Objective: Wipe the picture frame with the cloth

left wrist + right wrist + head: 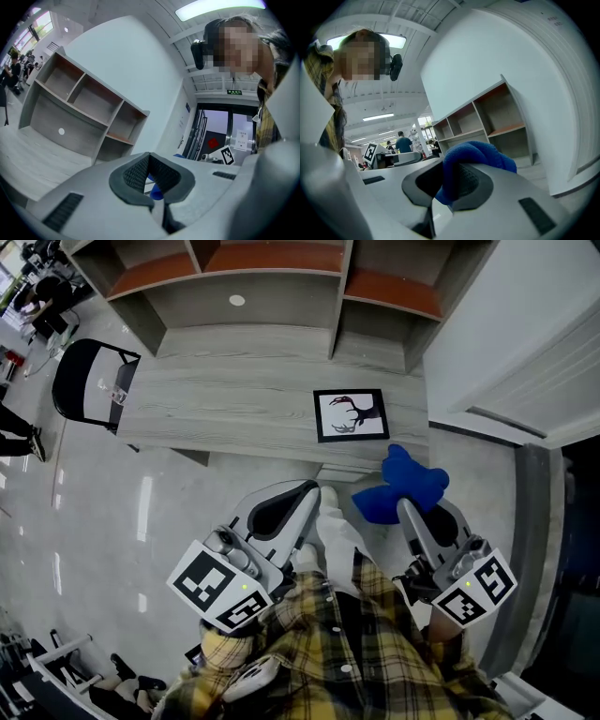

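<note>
Head view: frame (pixel 351 415) lies flat on the worktop (pixel 225 409), ahead and slightly left of the right gripper (pixel 406 505), whose fingers pinch the cloth (pixel 405 484); the left gripper (pixel 311 491) has its fingers closed, empty.

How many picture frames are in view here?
1. The picture frame lies flat on the desk, near its right front corner. Parts of the shelf unit are out of view, so another could be hidden.
</note>
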### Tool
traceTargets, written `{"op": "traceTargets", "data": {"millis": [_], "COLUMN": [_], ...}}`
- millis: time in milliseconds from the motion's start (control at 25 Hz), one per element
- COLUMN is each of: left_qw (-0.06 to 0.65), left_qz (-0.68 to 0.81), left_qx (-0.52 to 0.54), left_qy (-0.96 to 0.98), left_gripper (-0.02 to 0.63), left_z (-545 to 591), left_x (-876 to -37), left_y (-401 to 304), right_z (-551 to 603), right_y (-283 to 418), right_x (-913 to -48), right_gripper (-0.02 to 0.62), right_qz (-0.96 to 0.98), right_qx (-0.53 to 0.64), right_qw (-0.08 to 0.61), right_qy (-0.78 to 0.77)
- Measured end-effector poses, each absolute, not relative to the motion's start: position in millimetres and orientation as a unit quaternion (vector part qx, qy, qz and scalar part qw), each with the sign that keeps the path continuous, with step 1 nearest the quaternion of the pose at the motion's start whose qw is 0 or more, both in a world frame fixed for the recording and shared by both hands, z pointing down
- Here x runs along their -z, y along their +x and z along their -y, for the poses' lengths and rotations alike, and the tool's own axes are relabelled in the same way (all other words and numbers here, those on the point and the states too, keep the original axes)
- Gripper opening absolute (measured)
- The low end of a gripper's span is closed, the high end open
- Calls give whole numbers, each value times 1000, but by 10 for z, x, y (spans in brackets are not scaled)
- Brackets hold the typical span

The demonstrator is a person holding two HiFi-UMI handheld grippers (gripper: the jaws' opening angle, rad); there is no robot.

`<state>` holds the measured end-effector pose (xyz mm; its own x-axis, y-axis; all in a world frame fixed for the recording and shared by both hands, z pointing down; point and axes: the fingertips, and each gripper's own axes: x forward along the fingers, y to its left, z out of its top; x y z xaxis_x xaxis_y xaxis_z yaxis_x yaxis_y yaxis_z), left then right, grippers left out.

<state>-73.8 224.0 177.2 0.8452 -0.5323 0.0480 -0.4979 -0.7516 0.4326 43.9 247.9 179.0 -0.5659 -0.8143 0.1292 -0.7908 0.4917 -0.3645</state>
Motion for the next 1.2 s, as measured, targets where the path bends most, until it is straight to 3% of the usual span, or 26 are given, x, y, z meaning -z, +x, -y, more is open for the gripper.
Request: {"op": "traceTargets", "data": {"millis": [800, 1200], "left_qw": [199, 209], "left_qz": [311, 307], "left_qx": [15, -52], "left_qy": [929, 927], "left_gripper": [5, 5], "left_z": [-400, 140], "left_x": [-1710, -2053], "left_y": [47, -18], "right_z": [-618, -253], "right_y": [1344, 1275], "right_x": [-1785, -1929], "right_gripper": [52, 52], "right_qz": [-877, -863], "right_qx": [190, 219], "right_qw": [17, 16], "right_qy": [-441, -456]}}
